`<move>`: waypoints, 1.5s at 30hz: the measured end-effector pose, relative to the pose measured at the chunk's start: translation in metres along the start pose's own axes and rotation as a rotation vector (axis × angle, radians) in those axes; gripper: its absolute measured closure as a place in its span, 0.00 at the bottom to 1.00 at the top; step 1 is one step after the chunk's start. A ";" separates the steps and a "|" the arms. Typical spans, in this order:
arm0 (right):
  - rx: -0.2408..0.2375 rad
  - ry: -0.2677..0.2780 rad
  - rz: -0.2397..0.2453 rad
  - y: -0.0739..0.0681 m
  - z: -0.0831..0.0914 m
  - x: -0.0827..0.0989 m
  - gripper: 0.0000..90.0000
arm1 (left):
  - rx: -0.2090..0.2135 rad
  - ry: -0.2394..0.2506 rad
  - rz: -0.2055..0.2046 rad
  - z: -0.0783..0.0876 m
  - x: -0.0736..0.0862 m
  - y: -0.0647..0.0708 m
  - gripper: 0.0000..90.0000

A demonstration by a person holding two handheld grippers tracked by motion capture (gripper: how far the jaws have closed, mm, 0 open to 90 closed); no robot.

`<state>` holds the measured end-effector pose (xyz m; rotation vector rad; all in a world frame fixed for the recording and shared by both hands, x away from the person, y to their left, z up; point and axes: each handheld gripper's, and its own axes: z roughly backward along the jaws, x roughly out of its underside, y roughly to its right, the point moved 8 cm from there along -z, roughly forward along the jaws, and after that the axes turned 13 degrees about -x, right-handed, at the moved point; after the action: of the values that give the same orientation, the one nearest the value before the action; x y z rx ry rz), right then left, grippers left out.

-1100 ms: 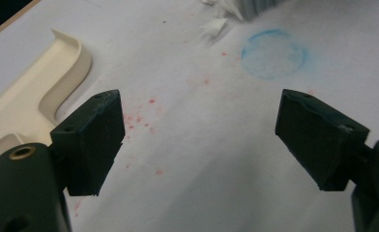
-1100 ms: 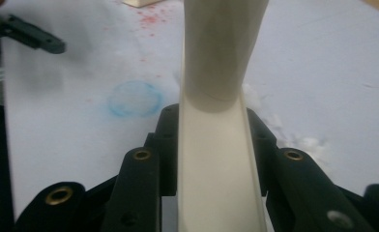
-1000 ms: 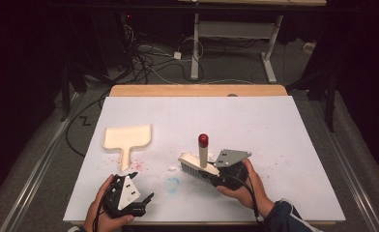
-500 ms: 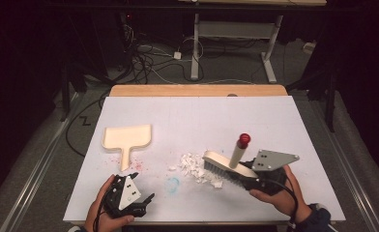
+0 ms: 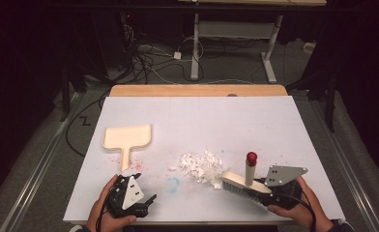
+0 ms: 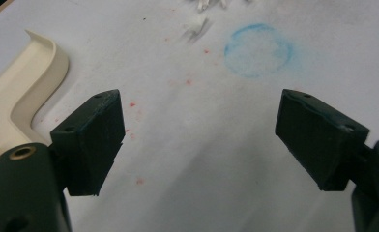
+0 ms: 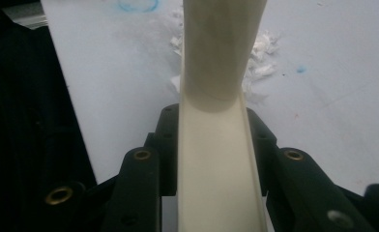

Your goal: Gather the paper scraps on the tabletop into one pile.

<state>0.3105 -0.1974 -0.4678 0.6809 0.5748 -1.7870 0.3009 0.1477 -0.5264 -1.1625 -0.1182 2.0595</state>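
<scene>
Brush (image 5: 238, 182) is pinched by the right claw (image 5: 267, 194), bristles beside paper scraps (image 5: 200, 165) on the counter (image 5: 255, 125), seemingly for sweeping toward the dustpan (image 5: 127, 137); the left claw (image 5: 146, 202) is spread, idle.

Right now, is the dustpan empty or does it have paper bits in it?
Empty. The dustpan lies bare; the paper bits sit apart on the table.

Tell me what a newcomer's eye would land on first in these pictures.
Probably the heap of white scraps at the middle of the white table, with the cream brush, its upright handle red-capped, clamped in the right gripper just right of it. Next, the cream dustpan lying at the left, beyond the open left gripper.
</scene>
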 end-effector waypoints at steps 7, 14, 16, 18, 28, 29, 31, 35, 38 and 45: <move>0.010 0.047 0.006 0.009 -0.026 -0.019 0.75 | 0.007 -0.004 -0.005 -0.002 0.000 0.001 0.19; 0.020 0.087 0.022 0.013 -0.038 -0.041 0.75 | 0.006 -0.008 -0.006 -0.001 0.002 0.001 0.19; 0.020 0.109 0.029 0.012 -0.034 -0.044 0.75 | 0.006 -0.010 -0.006 -0.001 0.002 0.001 0.19; 0.012 0.119 0.029 0.010 -0.028 -0.045 0.75 | 0.005 -0.011 -0.005 0.000 0.003 0.001 0.19; 0.041 0.227 0.001 0.012 0.020 -0.048 0.75 | 0.001 -0.007 -0.003 0.001 0.002 0.000 0.19; 0.062 0.233 -0.007 0.014 0.022 -0.048 0.75 | 0.002 -0.007 -0.003 0.000 0.002 0.001 0.19; 0.106 0.225 -0.026 0.022 0.024 -0.046 0.75 | 0.003 -0.008 -0.007 0.000 0.002 0.001 0.19; 0.281 0.192 -0.091 0.049 0.019 -0.038 0.75 | 0.007 -0.008 -0.005 -0.001 0.001 0.001 0.19; 0.403 0.152 -0.137 0.071 0.007 -0.031 0.75 | 0.009 -0.006 -0.010 -0.001 0.001 0.002 0.19; 0.482 0.099 -0.213 0.094 -0.038 -0.031 0.75 | 0.008 -0.001 -0.007 -0.001 0.000 0.001 0.19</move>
<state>0.4140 -0.1790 -0.4786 1.0729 0.2850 -2.1266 0.3012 0.1473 -0.5273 -1.1541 -0.1141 2.0528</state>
